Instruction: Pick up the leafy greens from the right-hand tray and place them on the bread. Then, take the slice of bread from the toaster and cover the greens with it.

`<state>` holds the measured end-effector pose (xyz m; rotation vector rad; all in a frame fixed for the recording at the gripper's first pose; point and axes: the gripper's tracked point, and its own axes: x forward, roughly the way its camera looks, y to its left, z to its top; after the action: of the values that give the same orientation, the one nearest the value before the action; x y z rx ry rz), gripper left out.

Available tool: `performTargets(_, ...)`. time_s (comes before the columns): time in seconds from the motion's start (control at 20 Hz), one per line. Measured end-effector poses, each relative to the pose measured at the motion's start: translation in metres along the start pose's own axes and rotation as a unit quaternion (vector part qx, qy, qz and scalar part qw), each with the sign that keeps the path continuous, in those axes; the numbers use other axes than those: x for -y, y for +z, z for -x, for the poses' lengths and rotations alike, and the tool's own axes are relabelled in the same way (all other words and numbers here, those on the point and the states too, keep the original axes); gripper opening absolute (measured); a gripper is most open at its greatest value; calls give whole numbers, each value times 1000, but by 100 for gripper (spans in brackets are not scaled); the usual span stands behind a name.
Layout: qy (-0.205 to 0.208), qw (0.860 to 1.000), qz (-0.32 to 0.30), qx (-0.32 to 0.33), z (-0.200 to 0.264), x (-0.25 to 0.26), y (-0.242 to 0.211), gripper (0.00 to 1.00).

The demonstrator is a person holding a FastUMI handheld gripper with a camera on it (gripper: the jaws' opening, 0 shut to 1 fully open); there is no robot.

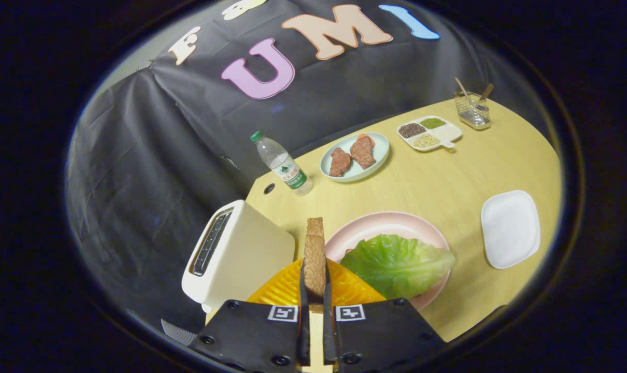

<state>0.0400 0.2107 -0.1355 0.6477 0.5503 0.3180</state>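
My gripper (314, 295) is shut on a slice of bread (314, 254), held edge-on and upright between the fingers. The slice hangs above the table between the white toaster (241, 254) on its left and the pink plate (383, 225) on its right. A green lettuce leaf (399, 265) lies on the pink plate and covers whatever is under it. The toaster's slot looks dark. The white tray (510, 228) stands beyond the plate to the right.
An orange ridged mat (282, 290) lies under the fingers. Farther back stand a water bottle (282, 165), a pale blue plate with meat pieces (378, 155), a divided dish of grains (430, 132) and a wire holder with utensils (472, 110).
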Motion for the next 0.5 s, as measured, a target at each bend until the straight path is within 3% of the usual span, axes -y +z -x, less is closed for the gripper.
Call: performTargets(0.5,2,993,-115,10,-20,62,-8,13)
